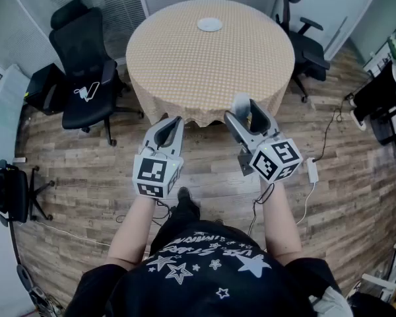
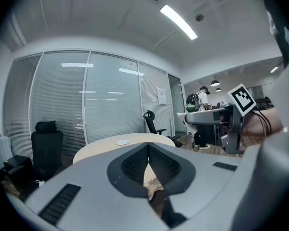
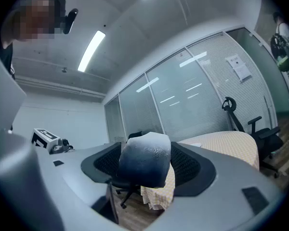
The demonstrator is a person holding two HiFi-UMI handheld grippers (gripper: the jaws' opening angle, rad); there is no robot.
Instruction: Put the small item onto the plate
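**Q:** Right gripper (image 1: 244,109)?
**A:** Jaws stand wide, pinching the small item (image 3: 145,159), a grey-white lump, held in the air by the near edge of the round table (image 1: 185,65).
**Q:** Left gripper (image 1: 172,120)?
**A:** Jaws pressed together at the tips, empty.
**Q:** Plate (image 1: 210,24)?
**A:** On the table's far side, well apart from the item.

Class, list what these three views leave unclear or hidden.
- Head view: plate is too small to show its rim or contents.
- Head view: small item is mostly hidden between the jaws of the right gripper; what it is remains unclear.
- Left gripper view: the table near edge is hidden behind the left gripper.
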